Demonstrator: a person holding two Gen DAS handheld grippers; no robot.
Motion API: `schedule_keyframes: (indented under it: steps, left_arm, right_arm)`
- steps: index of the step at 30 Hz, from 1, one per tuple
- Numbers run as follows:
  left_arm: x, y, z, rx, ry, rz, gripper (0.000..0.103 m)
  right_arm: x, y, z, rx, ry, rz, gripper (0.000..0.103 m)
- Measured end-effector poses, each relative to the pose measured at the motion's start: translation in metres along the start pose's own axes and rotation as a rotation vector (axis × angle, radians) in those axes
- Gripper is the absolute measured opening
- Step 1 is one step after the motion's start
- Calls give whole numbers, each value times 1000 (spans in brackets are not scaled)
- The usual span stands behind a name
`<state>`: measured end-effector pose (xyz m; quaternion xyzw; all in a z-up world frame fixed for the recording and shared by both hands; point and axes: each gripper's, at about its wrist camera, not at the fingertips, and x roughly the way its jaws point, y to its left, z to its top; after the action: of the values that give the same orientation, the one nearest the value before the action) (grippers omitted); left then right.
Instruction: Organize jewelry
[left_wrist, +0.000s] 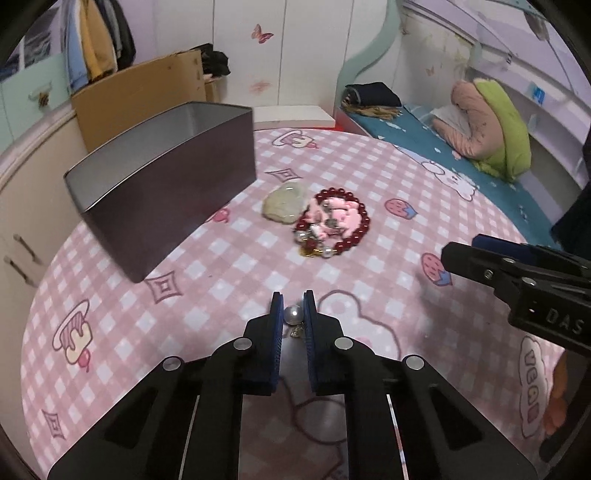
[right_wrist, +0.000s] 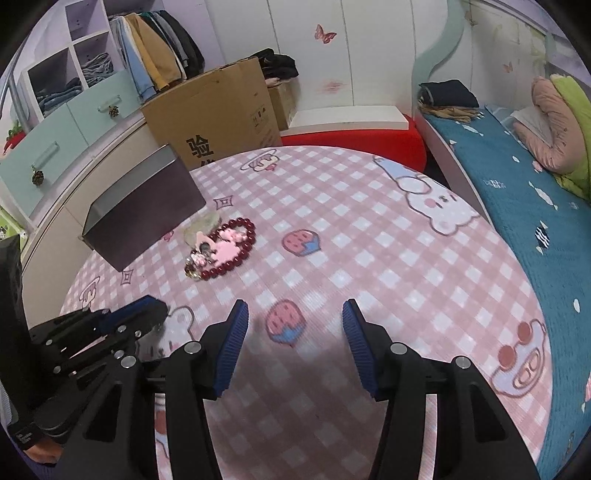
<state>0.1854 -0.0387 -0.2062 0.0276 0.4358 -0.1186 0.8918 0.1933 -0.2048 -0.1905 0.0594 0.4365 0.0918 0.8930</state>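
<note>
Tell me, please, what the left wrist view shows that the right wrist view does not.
Only the left wrist view shows the pearl earring pinched in the shut left gripper. Only the right wrist view shows the open, empty right gripper from behind, and the shelf cubbies. Both show the dark tin box, the red bead bracelet, the pale green stone and the pink tablecloth.

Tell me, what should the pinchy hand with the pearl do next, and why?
Probably lift a little. The left gripper is shut on the pearl piece, which sits low over the pink tablecloth. The open tin box waits further back on the left, so raising the pearl first should clear its wall.
</note>
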Motion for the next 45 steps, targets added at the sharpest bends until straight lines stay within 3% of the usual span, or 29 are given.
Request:
schedule_keyframes:
  steps: [15, 26, 33, 45]
  left_arm:
    - [-18, 57, 10, -131, -27, -12, 12]
    - [-23, 68, 11, -141, -32, -39, 12]
    - [-25, 78, 14, -172, -47, -32, 12]
    - [-26, 88, 14, -186, -42, -47, 12]
  right_arm:
    - [30, 46, 26, -120, -5, 0, 52]
    - [42, 82, 48, -214, -16, 29, 50]
    - [67, 94, 62, -215, 33, 89, 50]
    - [97, 104, 69, -275, 77, 53, 50]
